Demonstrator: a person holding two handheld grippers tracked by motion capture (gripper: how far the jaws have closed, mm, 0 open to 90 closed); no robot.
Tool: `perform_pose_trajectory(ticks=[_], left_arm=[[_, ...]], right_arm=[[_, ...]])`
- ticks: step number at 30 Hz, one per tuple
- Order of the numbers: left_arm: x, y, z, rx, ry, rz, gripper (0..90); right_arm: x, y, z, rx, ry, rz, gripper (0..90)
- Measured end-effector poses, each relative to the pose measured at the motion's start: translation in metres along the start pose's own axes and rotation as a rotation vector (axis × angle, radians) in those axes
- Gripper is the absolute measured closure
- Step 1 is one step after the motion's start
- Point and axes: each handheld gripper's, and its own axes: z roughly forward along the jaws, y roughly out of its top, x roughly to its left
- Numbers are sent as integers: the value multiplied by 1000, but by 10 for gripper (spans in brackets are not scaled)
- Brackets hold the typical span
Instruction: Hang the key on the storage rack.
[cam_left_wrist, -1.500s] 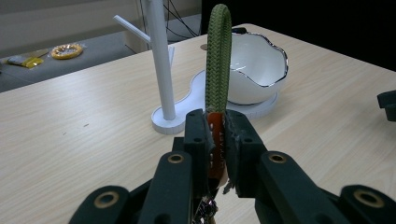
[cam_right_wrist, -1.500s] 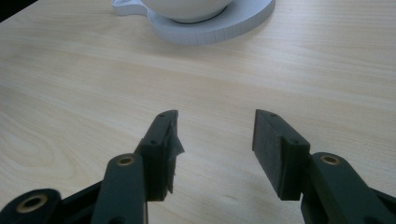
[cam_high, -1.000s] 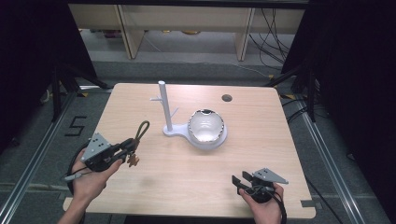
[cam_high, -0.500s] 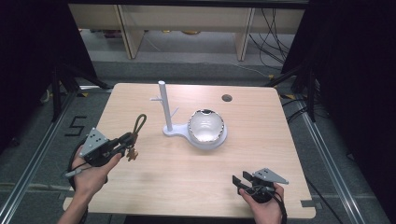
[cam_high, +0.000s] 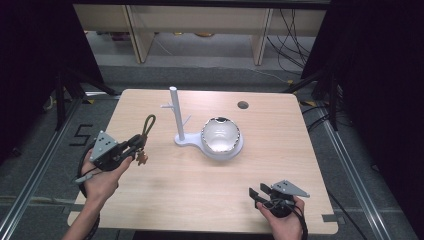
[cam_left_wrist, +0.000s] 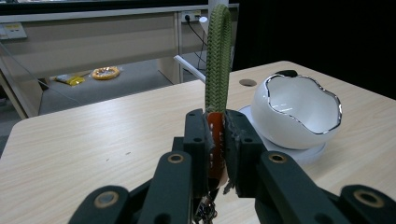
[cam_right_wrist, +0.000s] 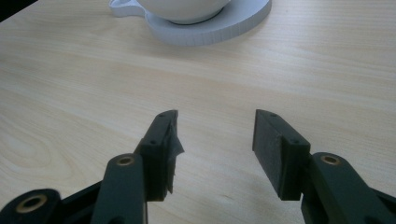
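At table's left, left gripper (cam_high: 134, 146) fingers pinch the green strap (cam_left_wrist: 218, 56); right gripper (cam_high: 258, 194) fingers spread, empty.

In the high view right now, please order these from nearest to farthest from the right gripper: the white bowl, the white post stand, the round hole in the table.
From the right gripper, at the table's near right edge:
1. The white bowl, just beyond it, near the table's middle.
2. The white post stand, left of the bowl and farther off.
3. The round hole, near the far edge.
The stand and the hole are close to call.

Glossy white bowl (cam_left_wrist: 299, 112) — matt wood table (cam_high: 300, 145).
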Motion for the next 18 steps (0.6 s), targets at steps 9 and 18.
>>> perform_pose_trajectory(ticks=[9,18], left_arm=[[0,5,14,-11,21,2,793],[-1,9,27,-12,8,-14,793]], right_arm=[[0,-1,1,-3,12,0,509],[-1,-1,1,2,9,0,509]])
